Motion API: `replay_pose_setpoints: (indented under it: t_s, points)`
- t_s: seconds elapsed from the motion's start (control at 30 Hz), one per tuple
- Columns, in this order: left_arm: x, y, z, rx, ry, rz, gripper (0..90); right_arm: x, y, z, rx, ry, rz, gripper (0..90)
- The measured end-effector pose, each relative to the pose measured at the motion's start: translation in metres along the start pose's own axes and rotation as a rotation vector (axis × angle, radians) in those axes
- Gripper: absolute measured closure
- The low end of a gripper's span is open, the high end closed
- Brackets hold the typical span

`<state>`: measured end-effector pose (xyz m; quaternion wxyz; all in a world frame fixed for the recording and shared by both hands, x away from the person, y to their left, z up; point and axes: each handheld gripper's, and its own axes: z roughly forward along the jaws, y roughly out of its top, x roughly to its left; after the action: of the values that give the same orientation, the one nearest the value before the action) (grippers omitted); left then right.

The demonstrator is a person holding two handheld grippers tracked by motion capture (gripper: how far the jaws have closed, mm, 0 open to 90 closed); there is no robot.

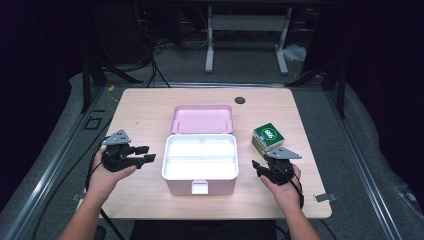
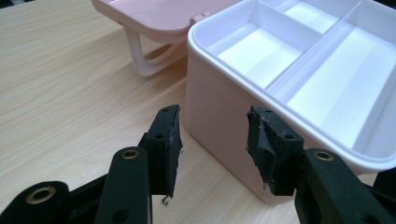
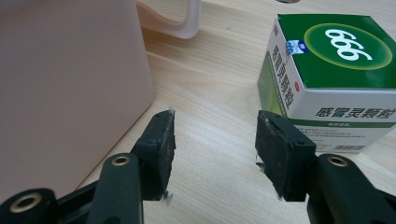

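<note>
Your pink box point(image 1: 200, 172) sits open at centre frame in the high view, lid point(image 1: 202, 119) flipped back behind it, white tray compartments bare. The green medicine carton point(image 1: 268, 137) stands on the desk point(image 1: 145, 107) right of the box, just above your right gripper point(image 1: 260, 167).

Right gripper: jaws apart, nothing between them, aimed at the desk gap between box wall and carton; carton just ahead of the right jaw.

Left gripper point(image 1: 145, 153): jaws apart, empty, off the box's left corner.

Looks like the pick step, not yet started. Next move likely calls for shifting right to straddle the carton, closing, then lifting into a compartment.

Surface: light wood desk. Room: dark, grey floor, metal stand point(image 1: 247, 37) at top centre.
</note>
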<state>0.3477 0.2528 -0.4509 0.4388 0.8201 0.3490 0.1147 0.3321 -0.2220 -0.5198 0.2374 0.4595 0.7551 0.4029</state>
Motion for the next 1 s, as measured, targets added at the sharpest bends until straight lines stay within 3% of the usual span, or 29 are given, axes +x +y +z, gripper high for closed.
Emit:
replay_pose_setpoints:
  t_s: [0.6,0.73,1.0]
  points:
    - [-0.021,0.039,0.021,0.054,-0.05,0.115,57.8,-0.001,-0.001,0.001,0.0,0.001,0.003,47.0]
    - [-0.025,0.046,0.028,0.073,-0.045,0.128,59.9,-0.001,-0.001,0.001,0.001,0.0,0.001,47.0]
    - [-0.035,0.064,0.039,0.116,-0.083,0.187,67.1,-0.001,-0.001,0.0,0.003,0.004,0.004,47.0]
